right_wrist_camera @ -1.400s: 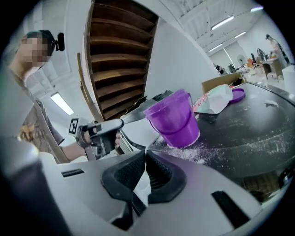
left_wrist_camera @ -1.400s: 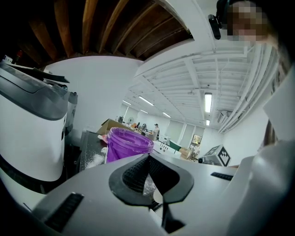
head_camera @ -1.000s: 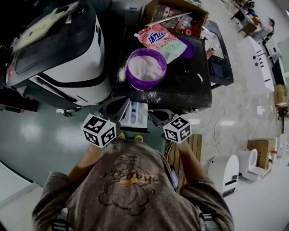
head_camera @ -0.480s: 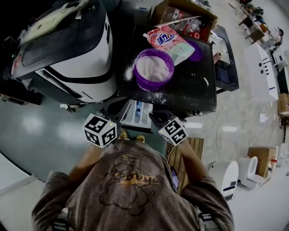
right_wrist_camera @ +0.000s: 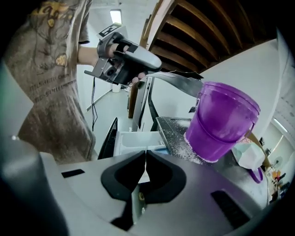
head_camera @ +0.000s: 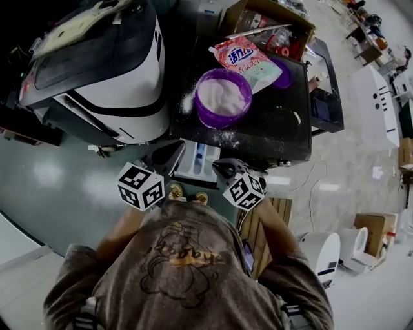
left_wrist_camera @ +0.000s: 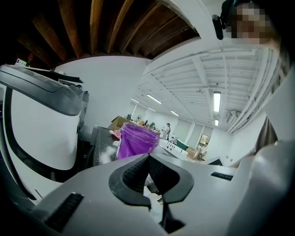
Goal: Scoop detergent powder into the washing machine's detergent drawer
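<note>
The left gripper (left_wrist_camera: pixel 148 157) and right gripper (right_wrist_camera: pixel 144 156) have their jaws pressed together, holding nothing, beside the open detergent drawer (head_camera: pixel 195 162) at frame centre. The purple powder tub (head_camera: pixel 223 98) stands above it.

I count two grippers: the left gripper (left_wrist_camera: pixel 148 159) and the right gripper (right_wrist_camera: pixel 145 154). One black counter (head_camera: pixel 271 122) carries one purple tub (head_camera: pixel 222 97) of powder and one detergent pouch (head_camera: pixel 248 59). I also see one detergent drawer (head_camera: pixel 197 158), one cardboard box (head_camera: pixel 258 16) and one large white-and-black machine (head_camera: pixel 103 71).
</note>
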The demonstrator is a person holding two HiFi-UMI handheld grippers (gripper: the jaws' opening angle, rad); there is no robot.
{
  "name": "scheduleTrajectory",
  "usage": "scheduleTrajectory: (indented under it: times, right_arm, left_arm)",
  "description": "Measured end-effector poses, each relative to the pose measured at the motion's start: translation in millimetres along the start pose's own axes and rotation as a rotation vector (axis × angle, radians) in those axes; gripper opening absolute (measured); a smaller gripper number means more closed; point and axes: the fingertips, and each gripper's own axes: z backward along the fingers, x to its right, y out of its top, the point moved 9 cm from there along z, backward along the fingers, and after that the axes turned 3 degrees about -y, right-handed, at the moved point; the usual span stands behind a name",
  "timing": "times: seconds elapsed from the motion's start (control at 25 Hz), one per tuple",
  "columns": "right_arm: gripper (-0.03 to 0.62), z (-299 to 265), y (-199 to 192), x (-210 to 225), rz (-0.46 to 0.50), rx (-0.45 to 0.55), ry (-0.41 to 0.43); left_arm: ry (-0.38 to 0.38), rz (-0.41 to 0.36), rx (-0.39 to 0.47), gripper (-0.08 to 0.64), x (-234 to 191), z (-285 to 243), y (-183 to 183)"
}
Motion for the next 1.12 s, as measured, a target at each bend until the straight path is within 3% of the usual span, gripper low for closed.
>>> scheduleTrajectory:
  times: [0.32,0.64,0.84,1.12]
  right_arm:
    - [0.009,-2.7,1.2,-9.1,0.261,-0.014,0.016]
    - [0.009,1.3,1.0,-17.2,0.456,-0.01,0.026]
    - [0.009,2.5,0.5,-19.8,0.527,-0.004,0.051]
    - [0.009,4.6,-1.0,-23.2,0.606,-0.004,0.023]
  left_arm:
    - [0.013,0.02,-0.001,0.021,-1.2,4.1,-0.8]
    - [0.015,0.02,0.007,0.021,-1.8,6.4,0.2]
    - [0.011,0.021,0.008,0.021,-2.0,5.1,0.9]
    - [0.01,0.021,0.009,0.02,-1.7,6.3,1.1]
